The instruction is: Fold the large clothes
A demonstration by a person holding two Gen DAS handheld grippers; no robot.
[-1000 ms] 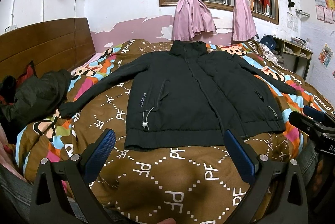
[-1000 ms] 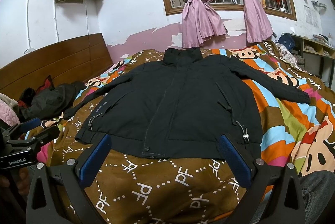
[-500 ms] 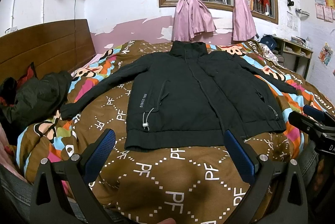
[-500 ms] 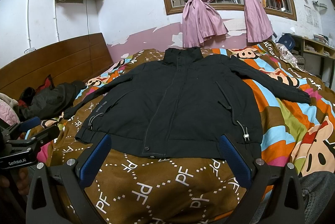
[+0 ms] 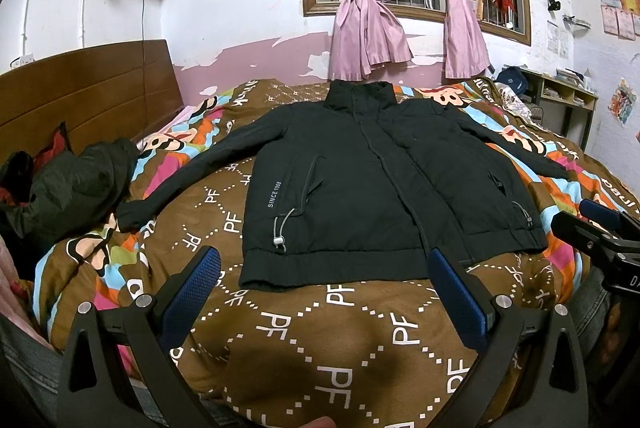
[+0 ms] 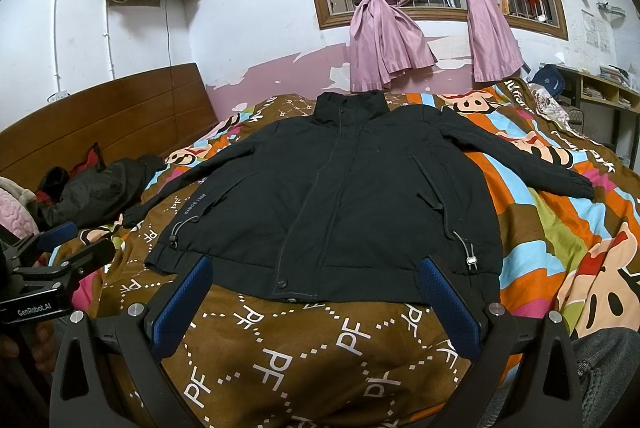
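Black jacket (image 5: 372,188) spread face-up, sleeves out, on the bed quilt (image 5: 304,328), flattened ready for folding; left tool (image 5: 324,280) and right tool (image 6: 316,288) released, empty, short of the hem.

The jacket (image 5: 360,188) is black with pale grey "SINCE 1988" lettering and grey drawcords. It lies on a bedspread (image 5: 320,328) that is brown with white dotted diamonds and white "PF" letters at its near edge, and striped orange, sky blue, pink and green with cartoon monkey faces toward its sides. The curtains (image 6: 384,28) are pink. The headboard (image 5: 80,96) is reddish-brown wood. Both grippers' pads (image 6: 180,304) are textured blue on black frames.
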